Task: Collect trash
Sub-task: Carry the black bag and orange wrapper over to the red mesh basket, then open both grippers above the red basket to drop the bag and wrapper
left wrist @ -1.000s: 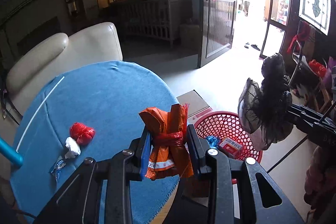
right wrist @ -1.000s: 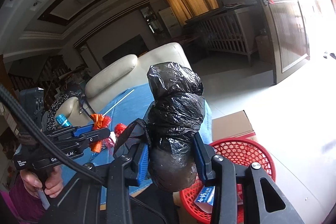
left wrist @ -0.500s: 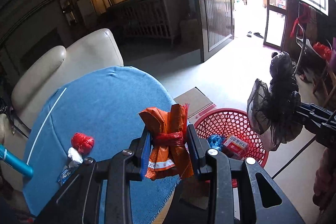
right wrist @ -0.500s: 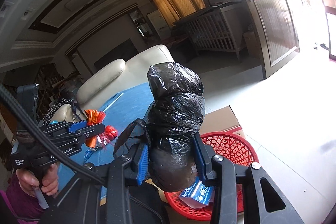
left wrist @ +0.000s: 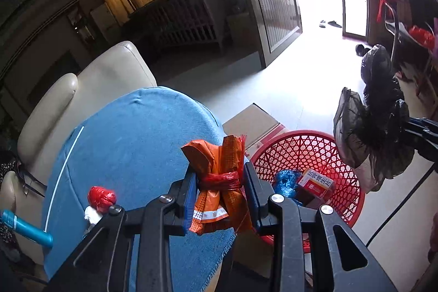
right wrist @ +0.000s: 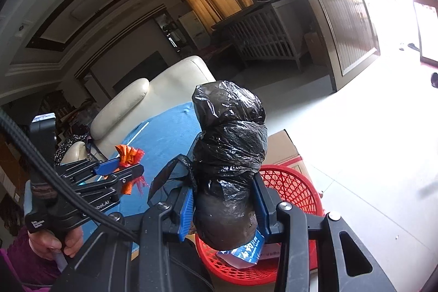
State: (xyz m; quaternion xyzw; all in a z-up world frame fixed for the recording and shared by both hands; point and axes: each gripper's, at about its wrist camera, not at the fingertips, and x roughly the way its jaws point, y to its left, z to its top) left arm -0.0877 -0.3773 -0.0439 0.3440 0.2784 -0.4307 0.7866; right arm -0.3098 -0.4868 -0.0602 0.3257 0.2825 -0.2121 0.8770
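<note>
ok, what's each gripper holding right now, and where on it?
Left gripper: orange bag bundle, clamped at its red-tied waist. Right gripper: black bag bundle, pinched across its lower bulge.

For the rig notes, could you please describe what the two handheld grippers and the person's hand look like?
Both the left gripper and right gripper have black angular linkage arms with silver pivot bolts and blue ribbed pads. The left one carries small white lettering and a thick braided black cable. A bare hand grips its handle, beside purple clothing.

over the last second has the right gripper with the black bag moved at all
Yes. In the left wrist view the black bag has come closer over the red basket; both cameras move too, so the direction is approximate.
</note>
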